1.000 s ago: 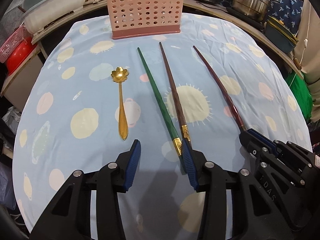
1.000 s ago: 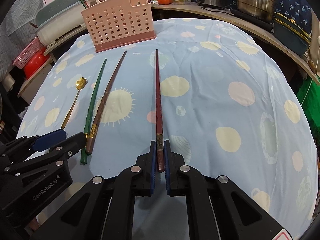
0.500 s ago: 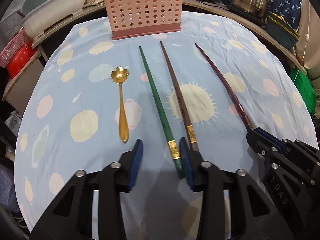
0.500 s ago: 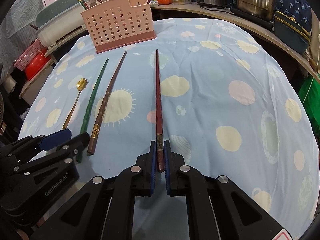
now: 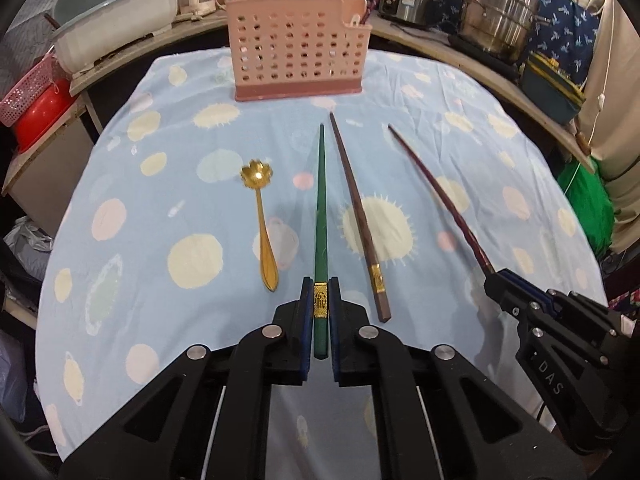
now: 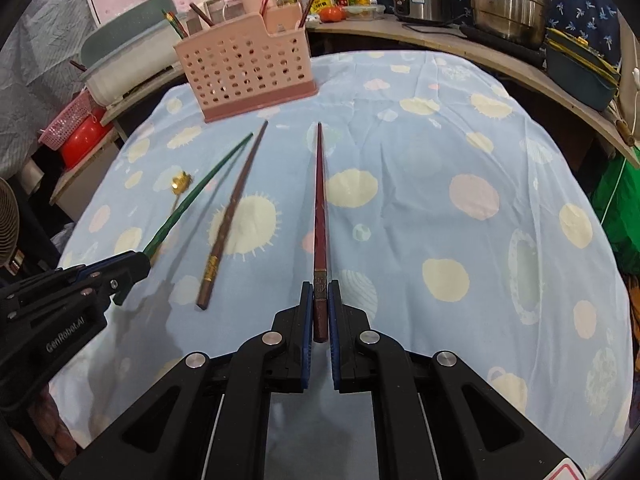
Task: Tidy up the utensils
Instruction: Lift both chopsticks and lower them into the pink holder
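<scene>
The left gripper (image 5: pixel 320 304) has just been closing, and its blue pads now pinch the green chopstick (image 5: pixel 320 216) at its gold band near the thick end; a second ago the jaws stood spread over that end with the stick lying loose between them. In the right wrist view the green stick now slants up off the cloth (image 6: pixel 440 128) and casts a shadow beneath it, so it appears lifted, where before it lay flat beside the brown chopstick (image 5: pixel 356 216). The right gripper (image 6: pixel 320 308) is pressed together on the thick end of the red chopstick (image 6: pixel 319 208), just as it was a second ago, and that stick reaches forward towards the holder (image 5: pixel 298 60). So each gripper now has one stick, which I judge ends the pick-up step and leaves the carry to the pink holder at the far edge of the cloth as the next one. Left on the cloth are the brown chopstick, just right of the green one, and the gold spoon (image 5: pixel 262 232), just left of it; both are untouched. The holder stands upright, well apart from both grippers. The long sticks, held only by one end, may swing as they travel.
</scene>
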